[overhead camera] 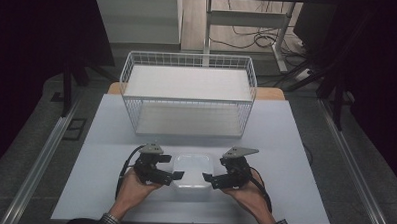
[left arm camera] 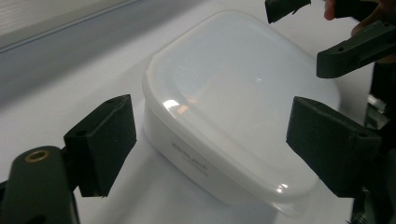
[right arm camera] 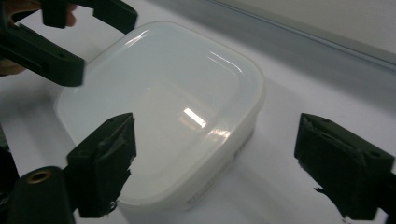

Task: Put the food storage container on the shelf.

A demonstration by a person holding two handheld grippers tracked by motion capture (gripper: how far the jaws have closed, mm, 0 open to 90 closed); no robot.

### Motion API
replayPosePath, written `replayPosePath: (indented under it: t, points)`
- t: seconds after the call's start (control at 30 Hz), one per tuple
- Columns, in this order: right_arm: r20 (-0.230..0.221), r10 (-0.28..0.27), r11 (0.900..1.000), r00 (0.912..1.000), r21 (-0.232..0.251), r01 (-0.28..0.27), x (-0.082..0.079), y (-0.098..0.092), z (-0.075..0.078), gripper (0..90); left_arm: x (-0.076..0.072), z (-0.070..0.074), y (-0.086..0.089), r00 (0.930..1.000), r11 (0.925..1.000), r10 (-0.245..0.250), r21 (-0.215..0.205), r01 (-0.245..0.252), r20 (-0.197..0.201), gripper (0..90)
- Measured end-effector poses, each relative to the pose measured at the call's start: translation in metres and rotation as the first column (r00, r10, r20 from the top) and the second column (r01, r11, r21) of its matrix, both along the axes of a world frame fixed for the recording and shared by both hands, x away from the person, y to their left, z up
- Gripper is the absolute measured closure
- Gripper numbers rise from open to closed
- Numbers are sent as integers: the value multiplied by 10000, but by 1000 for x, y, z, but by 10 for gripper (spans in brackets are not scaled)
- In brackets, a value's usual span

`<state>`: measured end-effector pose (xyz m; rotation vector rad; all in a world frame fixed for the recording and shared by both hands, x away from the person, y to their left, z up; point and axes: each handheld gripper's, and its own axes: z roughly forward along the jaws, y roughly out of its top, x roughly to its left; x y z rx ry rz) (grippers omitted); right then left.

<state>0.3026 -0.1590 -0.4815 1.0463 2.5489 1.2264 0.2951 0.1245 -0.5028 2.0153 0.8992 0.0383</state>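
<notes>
Fingers of both grippers spread wide, gripping nothing: left gripper (overhead camera: 177,175) and right gripper (overhead camera: 207,178) flank a lidded white plastic box (overhead camera: 193,171) on the table (overhead camera: 285,145), in front of a wire basket (overhead camera: 187,91).

White table (overhead camera: 111,124), flat matte top, faint seam across near middle. 2 things rest directly on it. White wire basket (overhead camera: 188,91) stands upright toward far edge, centred, open top, pale board inside. White lidded plastic container (overhead camera: 192,176) sits near front edge, centred, lid on, well apart from basket. Small print on container side wall, unreadable. Wooden edge shows behind table's far corners.
</notes>
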Motion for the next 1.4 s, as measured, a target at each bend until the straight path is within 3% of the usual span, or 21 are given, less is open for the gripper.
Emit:
replayPosePath:
  t: [0.03,0.13,0.27,0.33,0.5,0.63,0.7,0.8,0.83,0.93,1.07,1.2,1.4]
  points:
    - [-145,45,10000,9999,33,-45,3,1,-2,169,1,-2,-2,10000,10000,5,73,-5,-83,161]
    - [-769,62,9997,9970,253,-43,9,3,-6,198,3,-7,0,9983,9991,-201,-387,180,-549,178]
    - [-1787,247,9964,9836,846,-96,12,-1,-9,280,3,-11,3,9906,9957,-356,-890,239,-1324,216]
    - [-2088,101,9962,9779,863,82,11,-2,-9,295,1,-9,6,9862,9953,-348,-950,195,-1621,255]
    - [-2586,-404,9930,9651,971,676,5,-9,-3,500,-13,-3,17,9840,9931,-119,-1165,-90,-1776,512]
    - [-2573,-606,9899,9644,1089,912,-4,-16,4,631,-21,2,18,9863,9930,154,-1132,-344,-1642,609]
    - [-2542,-772,9862,9641,1225,1113,-8,-19,6,674,-24,4,18,9890,9891,427,-1335,-619,-1418,661]
    - [-2023,-1076,9855,9734,1076,1313,-12,-20,13,769,-25,7,22,9913,9771,614,-1955,-835,-1163,793]
    - [-1686,-1151,9876,9789,863,1309,-13,-19,14,771,-26,8,21,9924,9809,762,-1715,-920,-966,808]
    - [-1382,-1255,9870,9824,828,1377,-14,-16,13,773,-25,8,21,9910,9805,921,-1645,-1073,-976,808]
    - [-1105,-1265,9830,9858,1191,1395,-14,-16,13,777,-24,10,21,9891,9782,1100,-1657,-1252,-981,806]
    - [-834,-1274,9769,9883,1616,1396,-13,-17,21,782,-23,18,21,9892,9790,1276,-1510,-1373,-718,803]
    - [-506,-1227,9748,9912,1815,1299,-8,-15,34,782,-19,35,22,9891,9793,1437,-1395,-1470,-333,803]
